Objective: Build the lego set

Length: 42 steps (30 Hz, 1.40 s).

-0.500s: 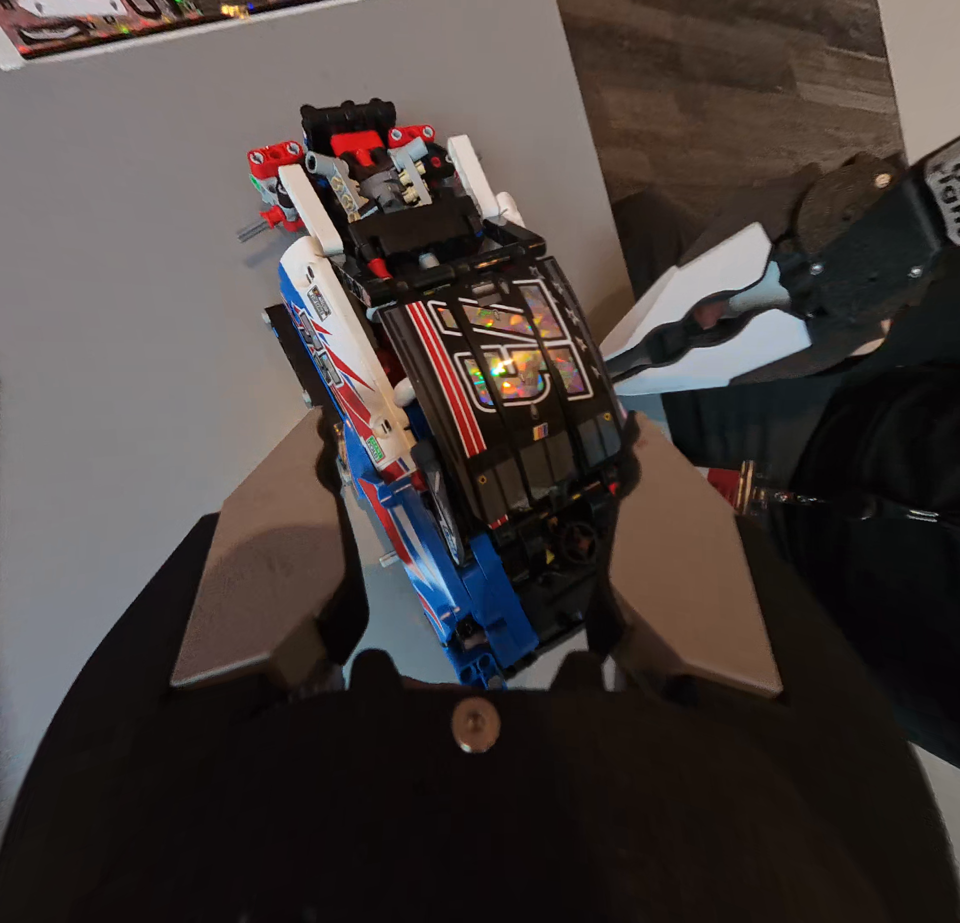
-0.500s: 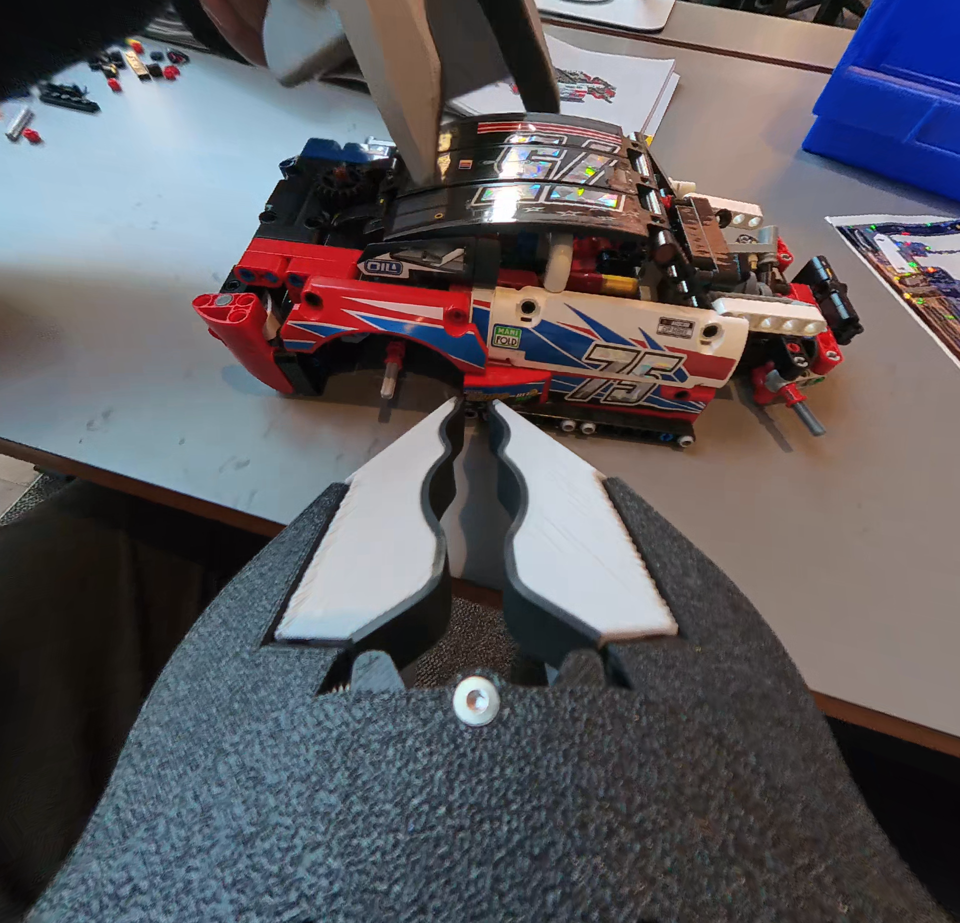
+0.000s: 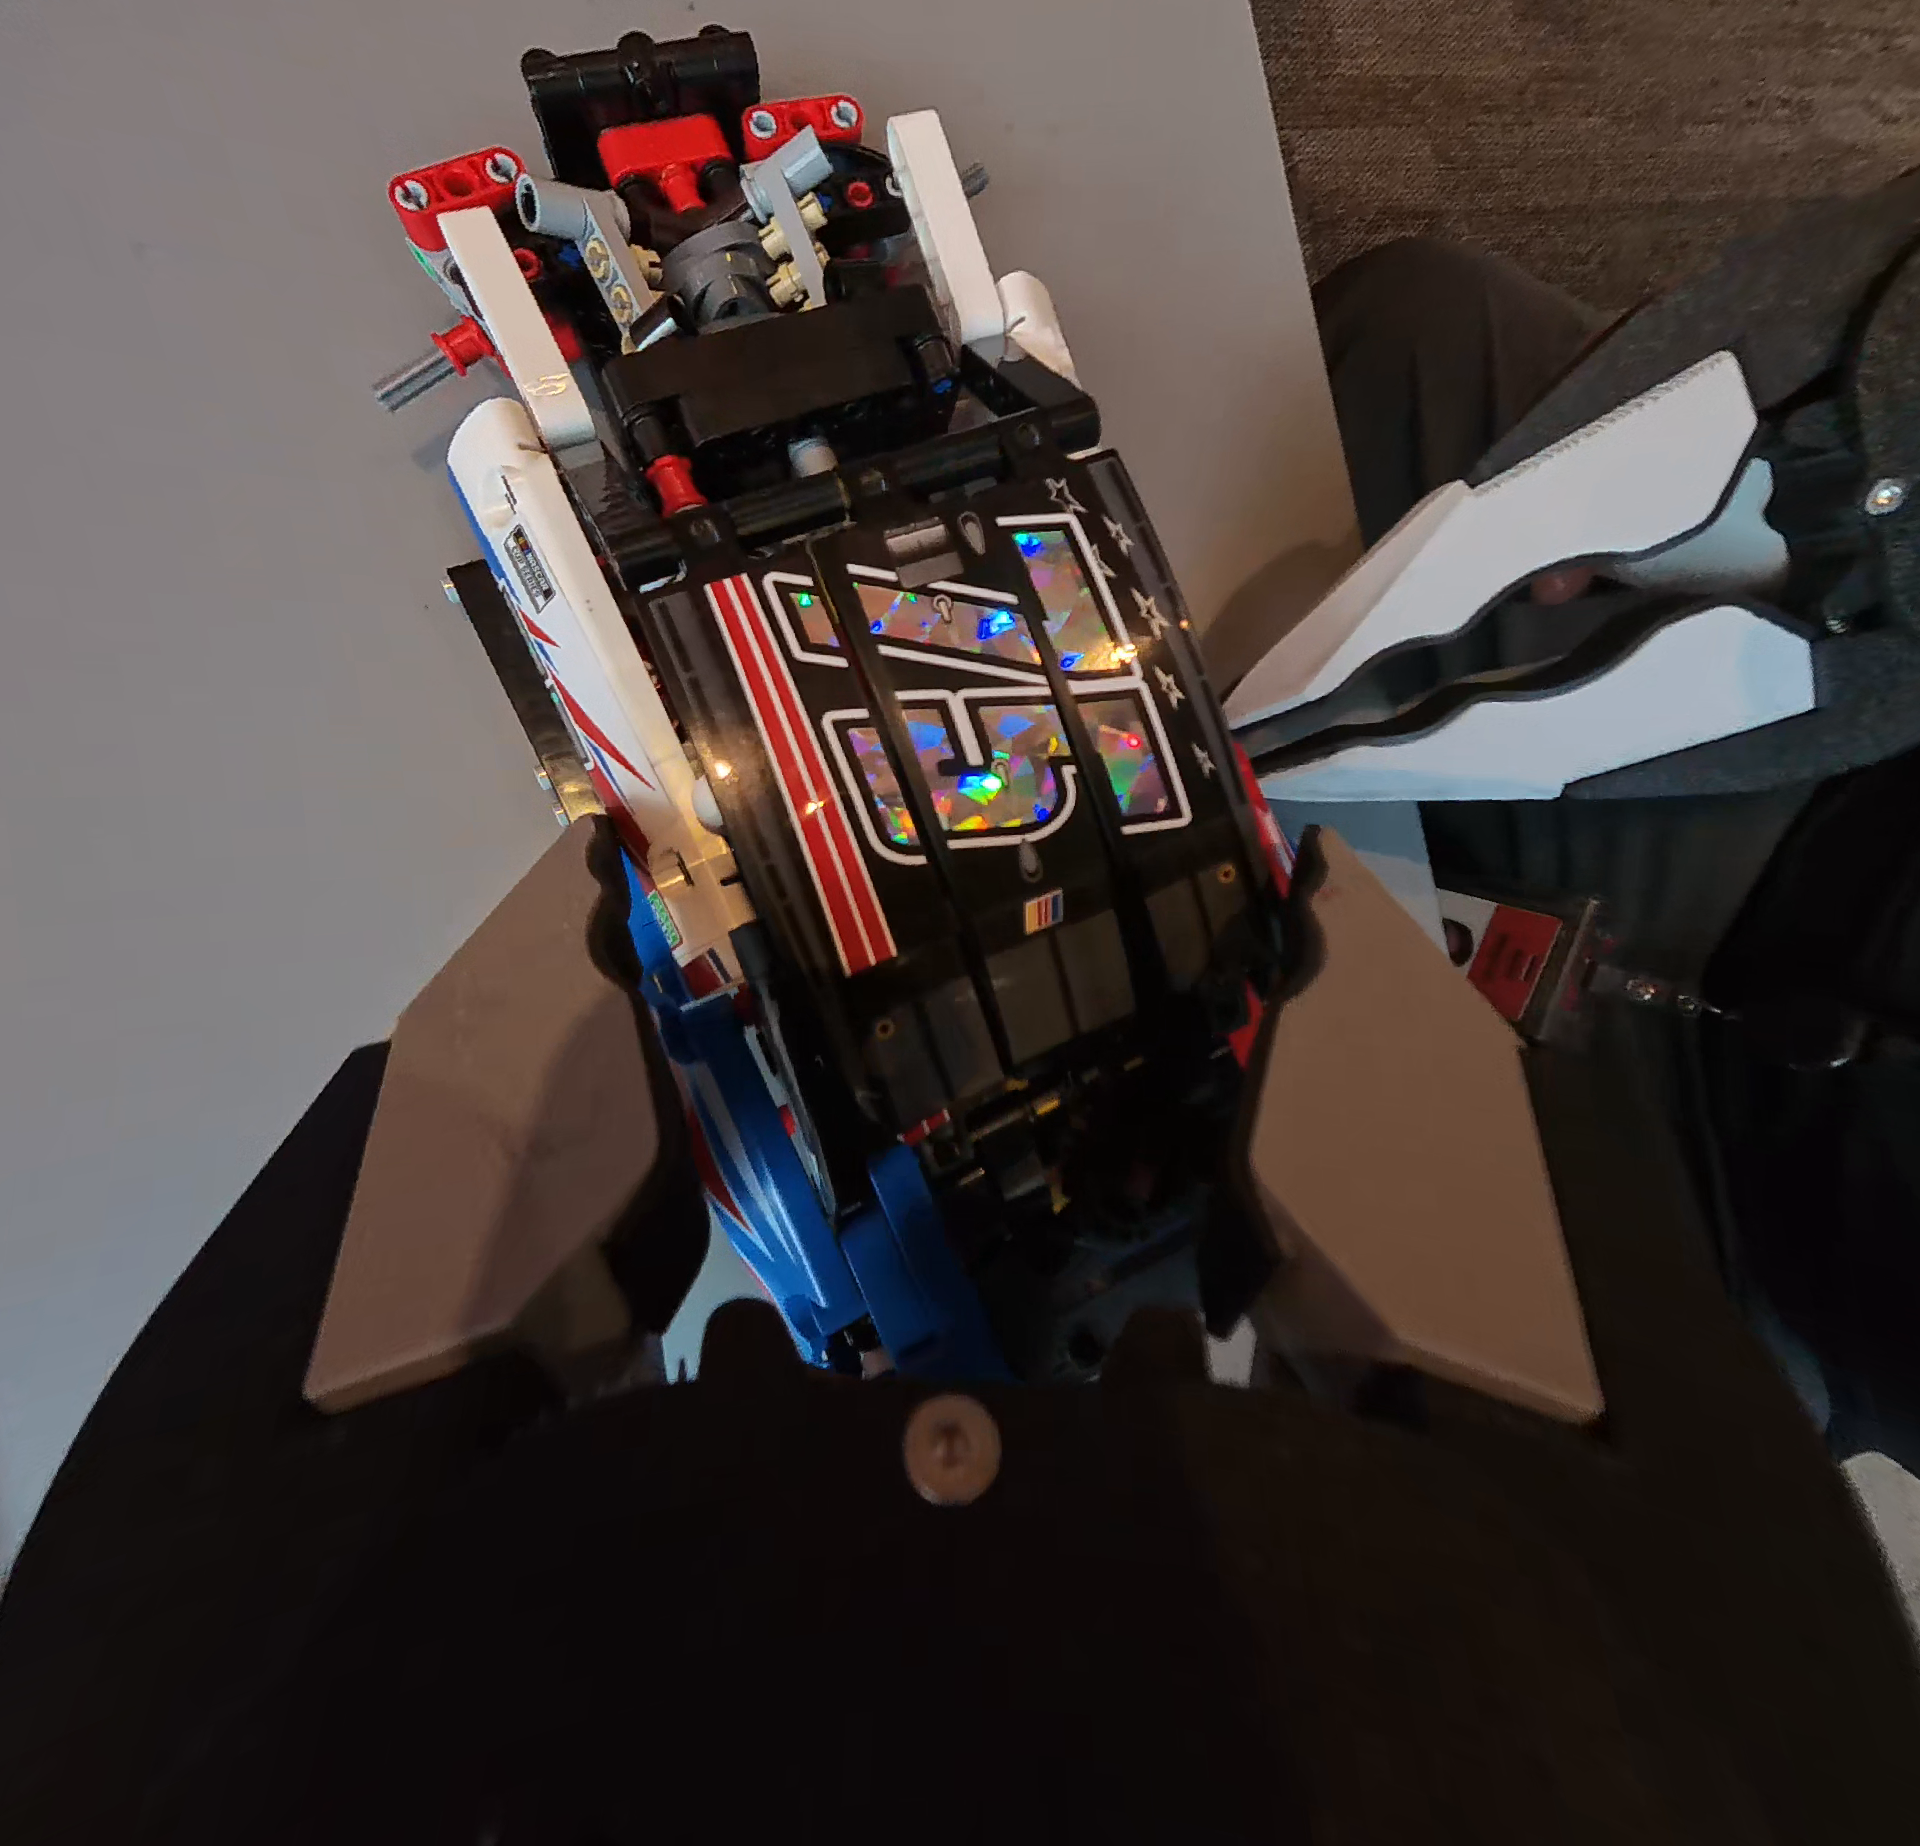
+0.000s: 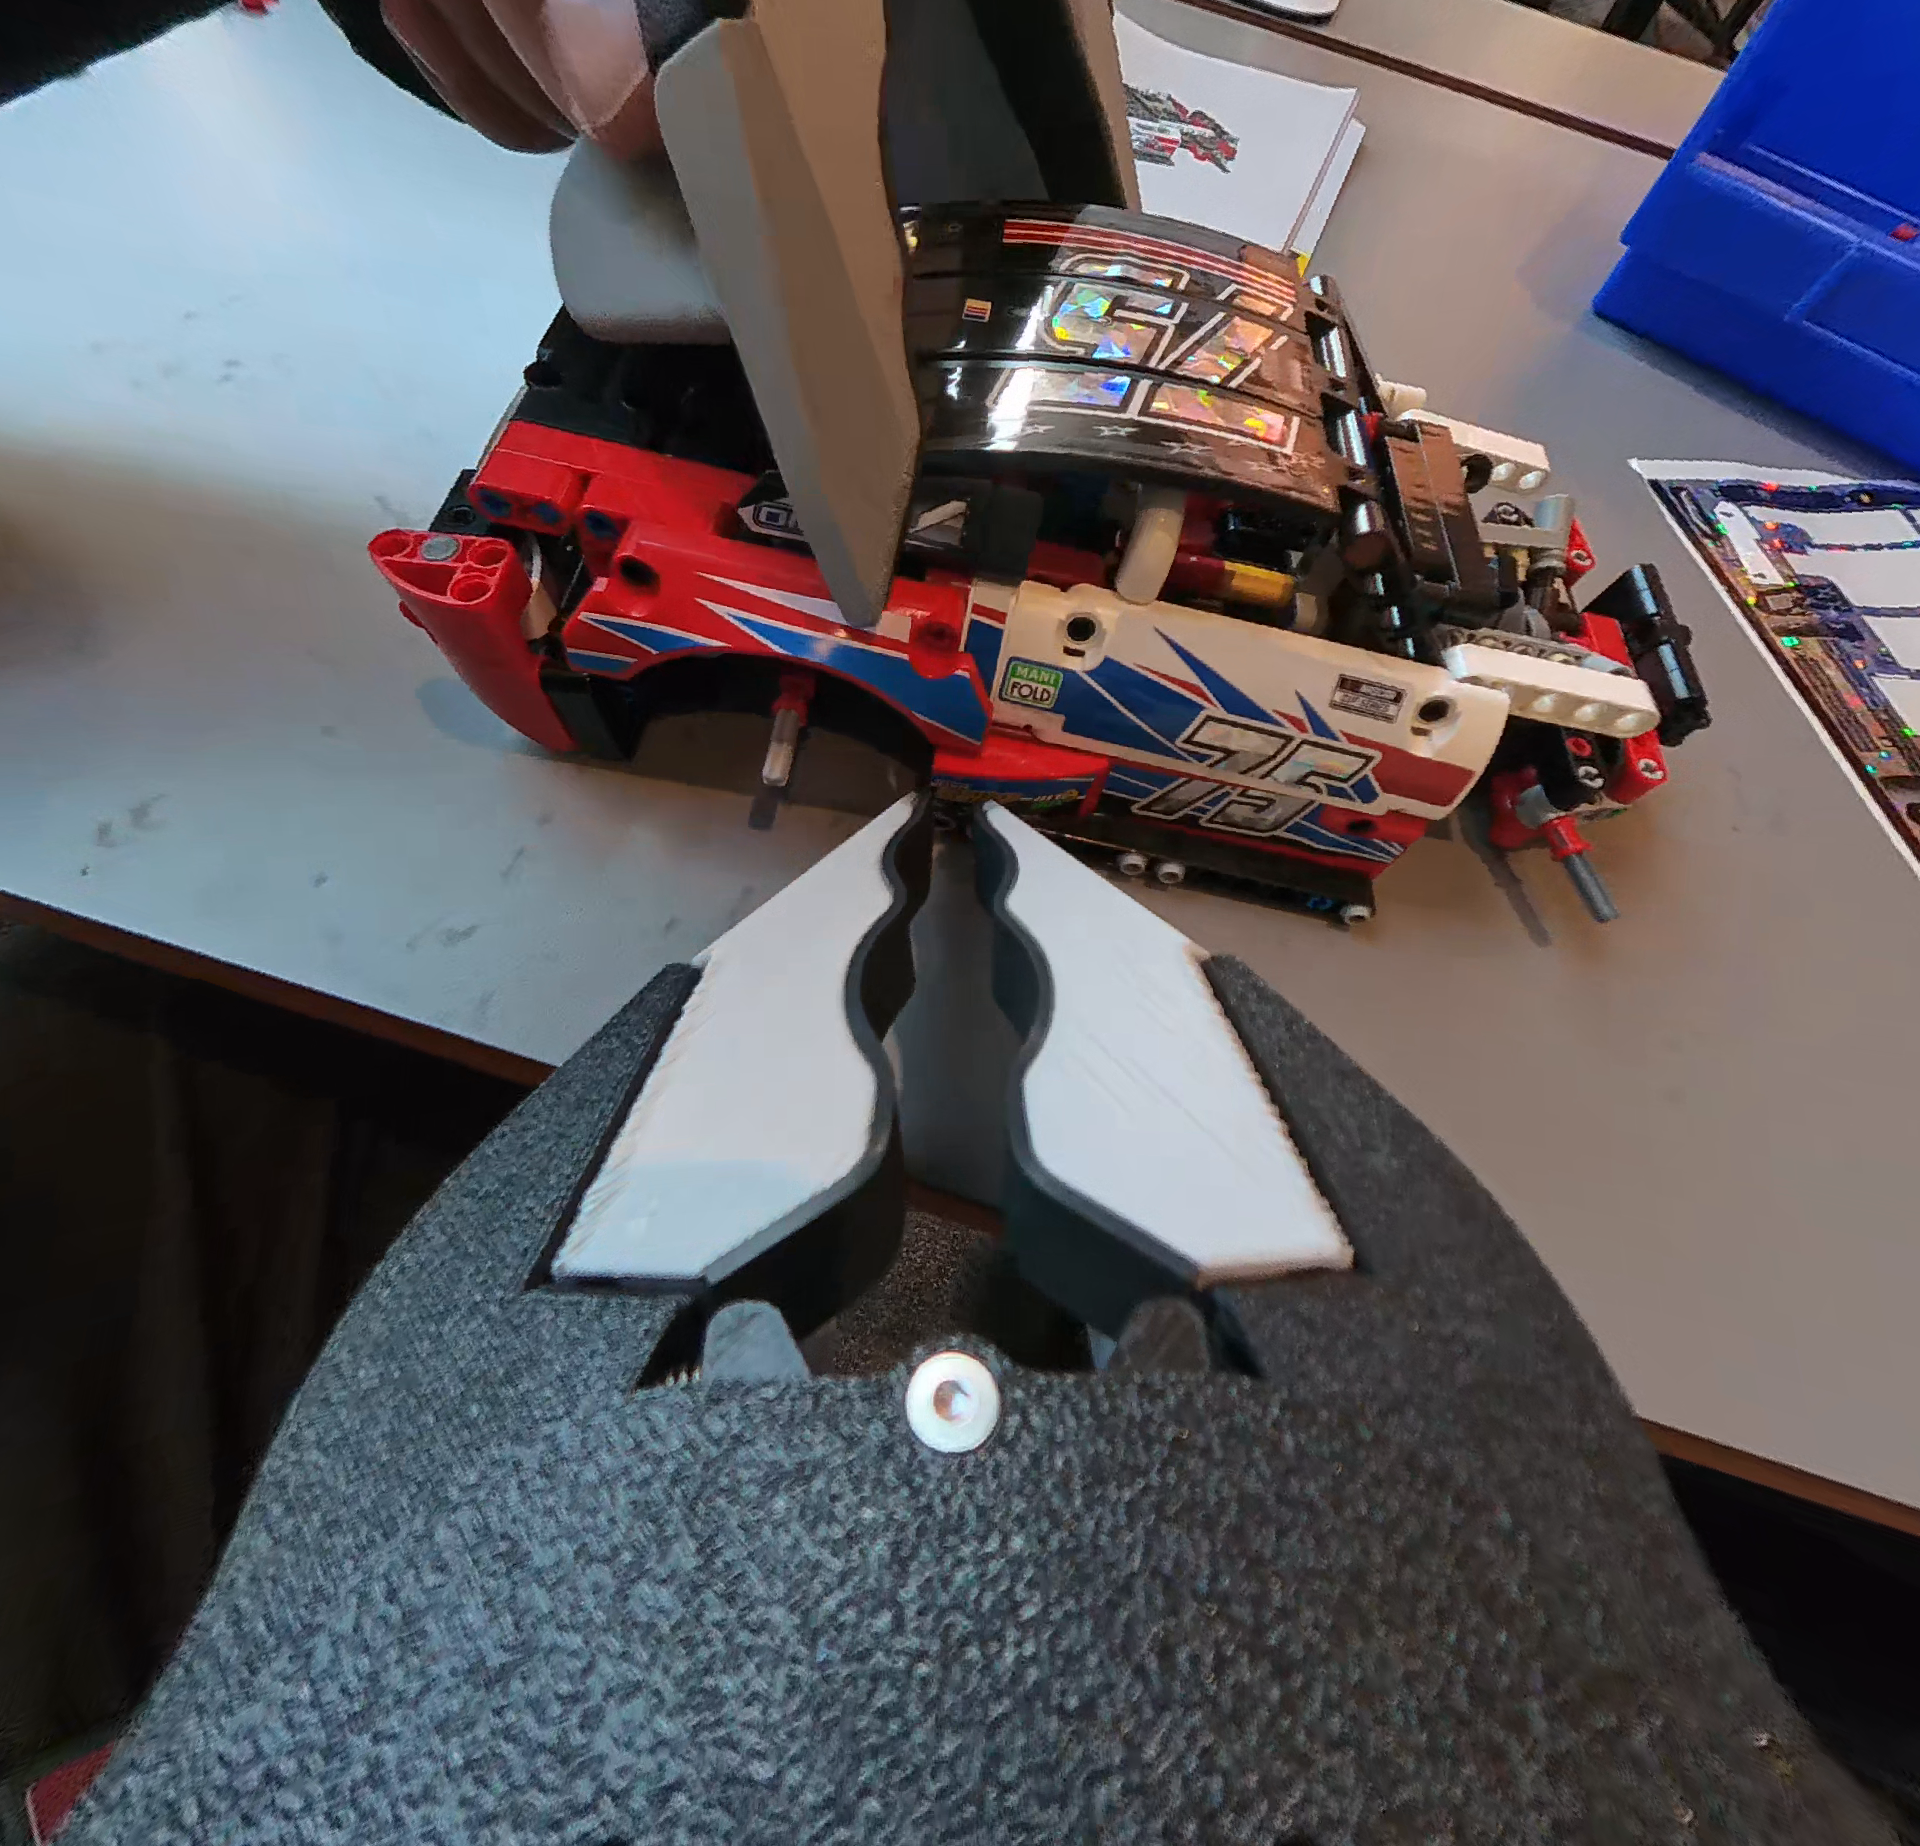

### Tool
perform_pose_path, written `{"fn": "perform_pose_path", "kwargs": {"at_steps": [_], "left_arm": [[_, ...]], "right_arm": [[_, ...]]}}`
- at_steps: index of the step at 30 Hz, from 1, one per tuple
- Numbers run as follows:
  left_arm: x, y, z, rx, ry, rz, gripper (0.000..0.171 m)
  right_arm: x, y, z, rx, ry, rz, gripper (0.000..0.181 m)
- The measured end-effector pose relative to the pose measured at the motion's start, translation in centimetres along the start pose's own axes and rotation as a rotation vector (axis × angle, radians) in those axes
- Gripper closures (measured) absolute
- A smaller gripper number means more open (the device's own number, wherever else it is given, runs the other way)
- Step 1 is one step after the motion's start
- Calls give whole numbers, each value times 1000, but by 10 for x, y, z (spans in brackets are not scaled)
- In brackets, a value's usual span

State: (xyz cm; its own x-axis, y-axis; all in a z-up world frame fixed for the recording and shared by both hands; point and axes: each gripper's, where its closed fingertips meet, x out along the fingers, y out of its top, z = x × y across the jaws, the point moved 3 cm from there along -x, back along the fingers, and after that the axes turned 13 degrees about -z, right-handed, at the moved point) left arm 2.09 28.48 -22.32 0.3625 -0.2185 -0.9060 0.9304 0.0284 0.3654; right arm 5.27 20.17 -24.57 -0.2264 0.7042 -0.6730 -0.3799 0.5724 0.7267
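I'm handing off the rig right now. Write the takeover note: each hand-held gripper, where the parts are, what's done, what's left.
Left hand-held gripper: straddles the lego car from above, one finger on each side by the black roof; firm grip cannot be told.
Right hand-held gripper: nearly closed, empty, tips at the car's lower side edge.
Car: on its underside on the grey table.
Instruction sheets and blue bin lie beyond it.
Done: body, roof and stickers on.
Left: bare axles front and rear, no wheels fitted.
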Motion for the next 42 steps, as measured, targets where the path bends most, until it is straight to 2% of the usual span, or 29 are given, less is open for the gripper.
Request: {"fn": "perform_pose_path", "kwargs": {"at_steps": [6, 9, 13, 15, 18, 21, 26, 32, 36, 39, 42], "left_arm": [[1, 0, 0, -4, 3, 3, 49], [1, 0, 1, -8, 13, -1, 49], [2, 1, 0, -13, 34, -13, 49], [2, 1, 0, -13, 34, -11, 49], [2, 1, 0, -12, 31, -3, 50], [3, 1, -1, -14, 37, -4, 49], [4, 1, -2, -19, 55, -11, 49], [4, 2, -3, -22, 68, -10, 49], [1, 3, -4, -39, 36, 10, 51], [-8, 6, -4, -67, -29, 57, 54], [-40, 14, -2, -80, -89, 183, 66]], "right_arm": [[0, 3, -2, -134, -81, -66, 176], [2, 5, -4, -147, -101, -54, 177], [2, 4, -8, -282, -203, -57, 179], [2, 4, -8, -261, -203, -38, 179], [3, 6, -6, -164, -106, -58, 179], [3, 7, -5, -155, -66, -79, 179], [3, 6, -4, -128, -70, -59, 179], [-2, 5, -4, -175, -169, -20, 181], [-1, 4, -6, -160, -139, -21, 176], [-7, 2, -4, -157, -138, -5, 173], [-22, 0, 7, -162, -138, 17, 167]]}}
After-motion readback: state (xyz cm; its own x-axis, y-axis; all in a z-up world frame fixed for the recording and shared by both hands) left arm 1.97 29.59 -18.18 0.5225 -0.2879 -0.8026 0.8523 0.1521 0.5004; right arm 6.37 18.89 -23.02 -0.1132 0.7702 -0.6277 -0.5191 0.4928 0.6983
